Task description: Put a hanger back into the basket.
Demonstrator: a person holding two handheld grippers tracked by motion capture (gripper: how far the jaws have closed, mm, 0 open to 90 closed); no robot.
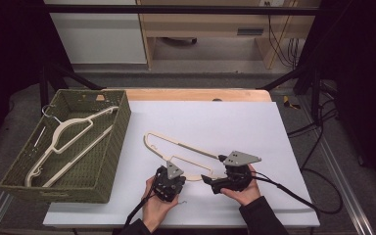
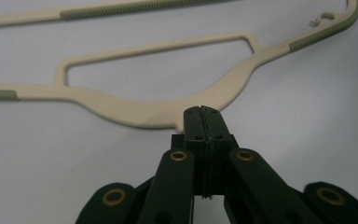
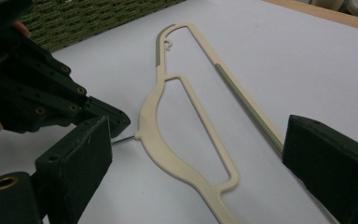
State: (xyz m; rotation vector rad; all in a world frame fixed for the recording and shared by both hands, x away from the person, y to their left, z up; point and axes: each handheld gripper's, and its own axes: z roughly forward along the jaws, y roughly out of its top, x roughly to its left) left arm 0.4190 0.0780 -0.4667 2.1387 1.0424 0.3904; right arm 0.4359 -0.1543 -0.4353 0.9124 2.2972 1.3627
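The basket (image 1: pixel 112 147) at left holds stored hangers. On the bench (image 1: pixel 254 122) the cream hanger (image 1: pixel 176 144) lies flat; the left tool (image 1: pixel 172 182) is clenched on its wire hook, steadying it, while the right tool (image 1: pixel 210 178) hangs released beside its frame, ready to grasp.

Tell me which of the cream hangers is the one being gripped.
The cream hanger lying on the white sheet: the left hand-held gripper is shut on its metal hook. The other two hangers lie untouched in the green wicker basket.
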